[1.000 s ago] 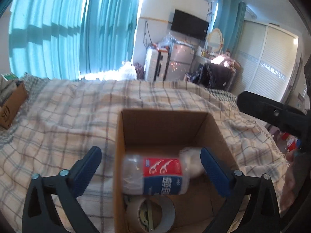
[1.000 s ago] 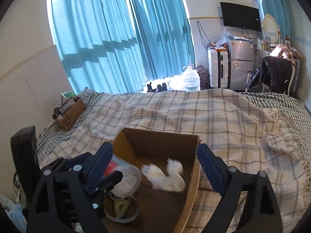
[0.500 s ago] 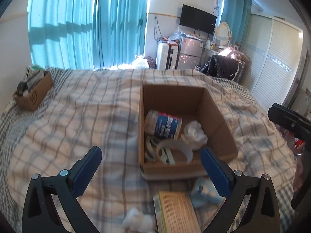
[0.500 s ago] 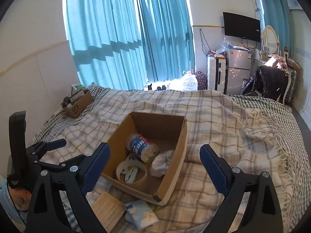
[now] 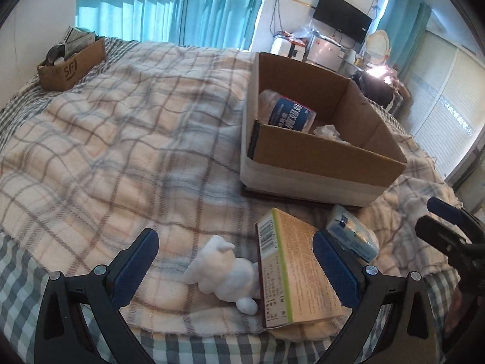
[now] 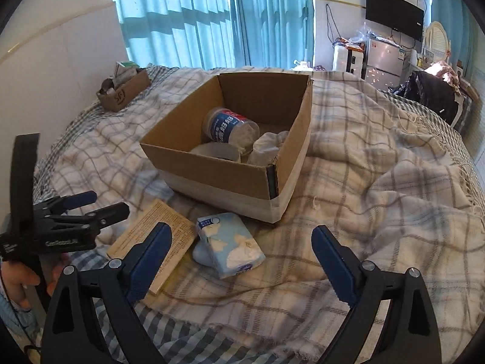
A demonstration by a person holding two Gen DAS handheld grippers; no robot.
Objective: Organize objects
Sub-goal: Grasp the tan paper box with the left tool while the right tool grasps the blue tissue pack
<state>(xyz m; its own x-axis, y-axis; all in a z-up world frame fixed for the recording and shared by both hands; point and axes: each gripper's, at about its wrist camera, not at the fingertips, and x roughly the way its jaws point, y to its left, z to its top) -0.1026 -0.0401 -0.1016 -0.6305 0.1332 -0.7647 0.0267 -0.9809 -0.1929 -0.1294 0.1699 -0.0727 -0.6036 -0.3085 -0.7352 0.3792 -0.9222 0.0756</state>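
An open cardboard box (image 5: 318, 163) (image 6: 212, 163) stands on the plaid bedspread and holds a blue-labelled jar (image 5: 288, 115) (image 6: 227, 126), crumpled white plastic (image 6: 266, 148) and a tape roll (image 6: 215, 151). In front of it lie a flat tan box (image 5: 294, 273) (image 6: 154, 239), a blue tissue pack (image 5: 353, 236) (image 6: 230, 245) and a white fluffy toy (image 5: 224, 273). My left gripper (image 5: 236, 270) is open low over the toy and tan box. My right gripper (image 6: 242, 257) is open above the tissue pack.
A small cardboard box (image 5: 72, 63) (image 6: 124, 91) with odds and ends sits at the bed's far left corner. Blue curtains, a suitcase, fridge and TV stand beyond the bed. The bedspread's front edge (image 6: 242, 333) lies right under the grippers.
The jar dropped from my left gripper into the box. Both grippers pulled back and down from the box toward the bed's near edge, bringing the tan box, tissue pack and toy into view.
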